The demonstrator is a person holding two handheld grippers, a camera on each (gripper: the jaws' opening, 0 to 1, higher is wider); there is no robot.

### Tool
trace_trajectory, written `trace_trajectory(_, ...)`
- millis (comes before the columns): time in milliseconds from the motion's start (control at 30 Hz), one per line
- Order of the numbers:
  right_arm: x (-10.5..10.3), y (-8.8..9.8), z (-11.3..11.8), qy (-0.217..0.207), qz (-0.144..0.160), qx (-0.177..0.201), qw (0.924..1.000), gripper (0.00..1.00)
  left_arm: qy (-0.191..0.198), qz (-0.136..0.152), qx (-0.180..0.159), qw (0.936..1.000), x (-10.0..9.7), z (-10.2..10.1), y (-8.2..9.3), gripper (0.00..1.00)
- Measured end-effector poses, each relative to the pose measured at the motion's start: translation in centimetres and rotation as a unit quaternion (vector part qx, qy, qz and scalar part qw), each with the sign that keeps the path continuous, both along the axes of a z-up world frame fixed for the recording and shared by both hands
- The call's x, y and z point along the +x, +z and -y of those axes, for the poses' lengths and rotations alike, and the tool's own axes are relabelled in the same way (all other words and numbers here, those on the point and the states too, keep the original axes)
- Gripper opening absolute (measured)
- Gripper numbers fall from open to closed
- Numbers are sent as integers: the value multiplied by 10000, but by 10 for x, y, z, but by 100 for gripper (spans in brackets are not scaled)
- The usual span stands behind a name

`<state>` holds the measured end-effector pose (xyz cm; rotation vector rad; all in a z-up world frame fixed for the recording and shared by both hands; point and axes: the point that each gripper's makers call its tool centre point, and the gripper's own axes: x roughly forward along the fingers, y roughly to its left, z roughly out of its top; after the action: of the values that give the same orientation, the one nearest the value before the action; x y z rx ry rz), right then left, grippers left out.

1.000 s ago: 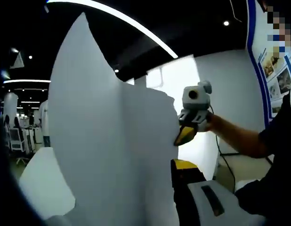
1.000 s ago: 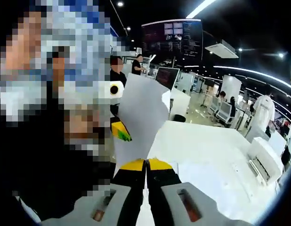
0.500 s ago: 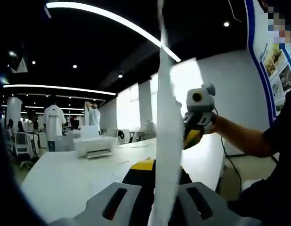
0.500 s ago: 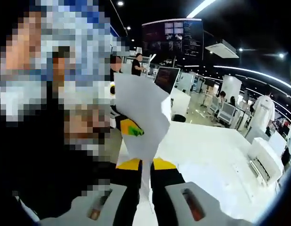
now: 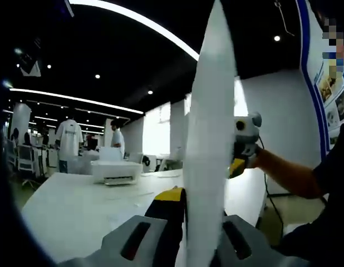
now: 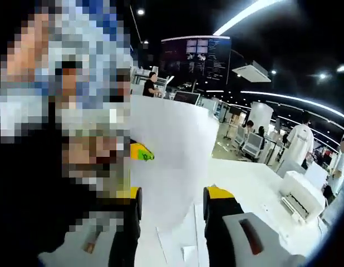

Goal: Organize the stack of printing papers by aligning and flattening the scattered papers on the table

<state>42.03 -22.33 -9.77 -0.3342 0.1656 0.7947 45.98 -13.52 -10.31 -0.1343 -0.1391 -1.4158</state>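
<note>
A white sheet of printing paper (image 5: pixel 208 139) stands upright and edge-on between the jaws of my left gripper (image 5: pixel 197 200), which is shut on it. In the right gripper view the same paper (image 6: pixel 166 156) bows broadside between the wide-apart jaws of my right gripper (image 6: pixel 172 194), which is open. The yellow-green tip of the left gripper (image 6: pixel 141 153) pinches the sheet's left edge there. Beyond the sheet in the left gripper view, a hand holds the right gripper (image 5: pixel 244 147). More sheets (image 6: pixel 180 245) lie flat on the white table (image 6: pixel 255 178) below.
A white printer (image 5: pixel 116 169) stands on the table (image 5: pixel 72 211); it sits at the right in the right gripper view (image 6: pixel 300 194). People stand in the background (image 5: pixel 66 142). The person's arm (image 5: pixel 289 175) reaches in from the right.
The right gripper's jaws have gone from shut to wide apart around the sheet. The paper turned from broadside to edge-on in the left gripper view.
</note>
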Motion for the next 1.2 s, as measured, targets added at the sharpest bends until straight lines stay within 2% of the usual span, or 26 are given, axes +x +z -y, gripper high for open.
trace_trajectory(100,1,3,3,-86,52,131,9999,57,94,-186,-184,9996,8,-7,4,5)
trace_trajectory(233,3,5,6,-233,85,296,9993,70,126,-651,-422,9969,19,-18,6,5)
trace_trajectory(333,4,5,11,-384,149,314,9987,77,226,-827,-538,9949,30,-28,5,5)
trace_trajectory(533,4,1,22,-618,133,397,9972,81,436,-1170,-718,9896,51,-49,-1,5)
trace_trajectory(667,7,-1,30,-802,122,505,9954,82,594,-1200,-766,9880,59,-58,-4,5)
trace_trajectory(900,10,-1,39,-963,134,700,9928,83,900,-1613,-1139,9762,91,-84,-12,5)
trace_trajectory(933,10,-3,40,-983,133,653,9929,82,847,-1817,-1272,9714,94,-87,-12,5)
trace_trajectory(1000,10,-7,41,-973,143,579,9935,82,836,-1982,-1471,9655,100,-94,-11,5)
trace_trajectory(1067,10,-10,44,-992,104,599,9932,82,889,-1948,-1479,9656,106,-99,-14,5)
trace_trajectory(1200,9,-16,52,-1087,84,697,9916,83,976,-2080,-1476,9620,118,-104,-26,5)
